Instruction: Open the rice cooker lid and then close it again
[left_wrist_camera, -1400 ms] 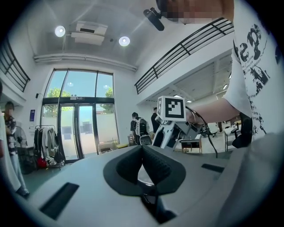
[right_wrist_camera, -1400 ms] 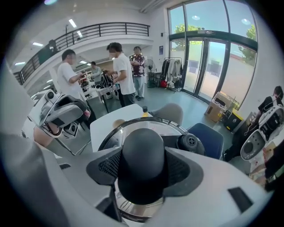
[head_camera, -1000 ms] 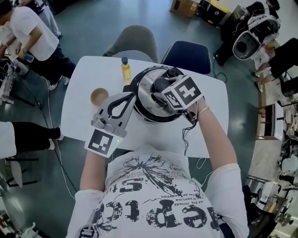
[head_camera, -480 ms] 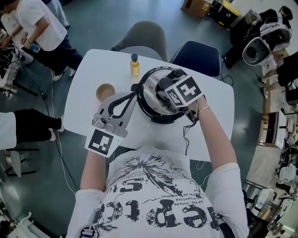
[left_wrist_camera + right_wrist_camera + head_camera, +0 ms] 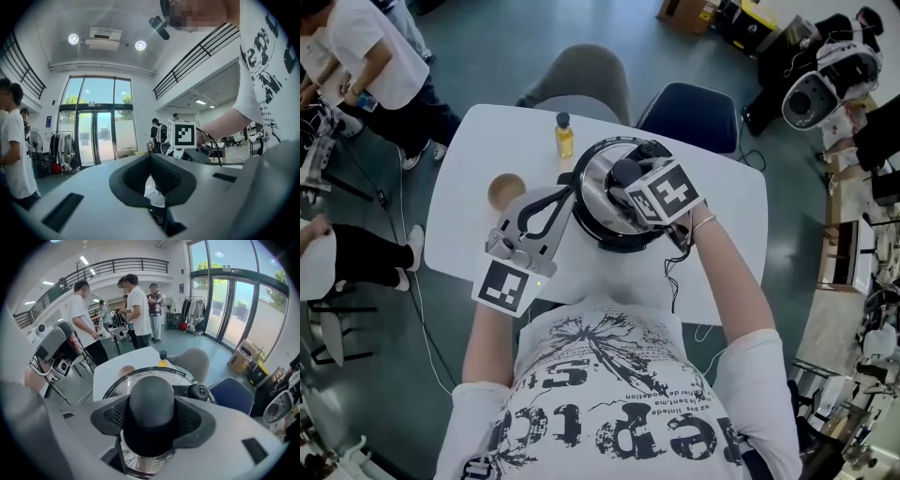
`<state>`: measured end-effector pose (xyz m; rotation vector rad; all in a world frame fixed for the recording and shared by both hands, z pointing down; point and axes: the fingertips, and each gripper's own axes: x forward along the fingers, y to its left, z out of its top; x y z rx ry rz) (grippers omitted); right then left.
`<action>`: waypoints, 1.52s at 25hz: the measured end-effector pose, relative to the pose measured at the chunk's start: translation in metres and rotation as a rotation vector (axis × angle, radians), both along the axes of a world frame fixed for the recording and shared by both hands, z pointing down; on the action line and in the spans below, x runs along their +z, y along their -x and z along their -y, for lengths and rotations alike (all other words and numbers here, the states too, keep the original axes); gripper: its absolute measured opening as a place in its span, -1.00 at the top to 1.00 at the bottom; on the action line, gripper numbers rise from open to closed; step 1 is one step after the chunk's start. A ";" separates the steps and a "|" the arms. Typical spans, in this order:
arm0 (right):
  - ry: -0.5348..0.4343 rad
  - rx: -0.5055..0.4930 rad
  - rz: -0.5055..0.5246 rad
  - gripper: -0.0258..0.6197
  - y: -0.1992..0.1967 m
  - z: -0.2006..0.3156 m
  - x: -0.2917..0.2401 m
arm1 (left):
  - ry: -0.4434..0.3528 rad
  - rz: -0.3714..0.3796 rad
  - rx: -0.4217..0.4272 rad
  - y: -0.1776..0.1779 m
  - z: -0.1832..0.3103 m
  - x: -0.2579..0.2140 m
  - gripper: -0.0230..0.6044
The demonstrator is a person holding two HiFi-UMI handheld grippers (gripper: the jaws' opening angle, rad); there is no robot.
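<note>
A rice cooker (image 5: 614, 239) with a shiny steel lid (image 5: 598, 192) stands mid-table in the head view. My right gripper (image 5: 628, 176) points steeply down over the lid. In the right gripper view its pads (image 5: 187, 420) press both sides of the black lid knob (image 5: 151, 408), so my right gripper (image 5: 151, 420) is shut on it. The lid appears to sit on the pot. My left gripper (image 5: 565, 193) lies level at the cooker's left side, tips against its rim. In the left gripper view the left gripper (image 5: 151, 157) has its tips together; nothing clearly shows between them.
A small bottle of yellow liquid (image 5: 564, 137) and a brown cup (image 5: 506, 191) stand on the white table (image 5: 469, 159), left and behind the cooker. A grey chair (image 5: 581, 80) and a blue chair (image 5: 689, 111) are at the far side. People (image 5: 366, 56) stand at the left.
The right gripper has sunk slightly with the lid knob in its jaws, and the lid has settled on the pot. The left gripper has stayed put.
</note>
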<state>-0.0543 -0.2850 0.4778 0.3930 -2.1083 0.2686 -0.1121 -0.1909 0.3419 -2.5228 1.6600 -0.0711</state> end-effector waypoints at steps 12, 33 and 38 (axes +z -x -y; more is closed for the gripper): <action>-0.170 0.090 0.258 0.22 -0.001 0.013 -0.055 | -0.033 0.010 -0.005 -0.006 -0.004 -0.013 0.88; -0.520 0.250 0.770 0.88 -0.073 -0.025 -0.135 | 0.021 -0.017 -0.045 -0.018 -0.003 -0.018 0.88; -0.526 0.257 0.796 0.88 -0.082 -0.033 -0.132 | 0.022 -0.013 -0.053 -0.018 -0.003 -0.020 0.88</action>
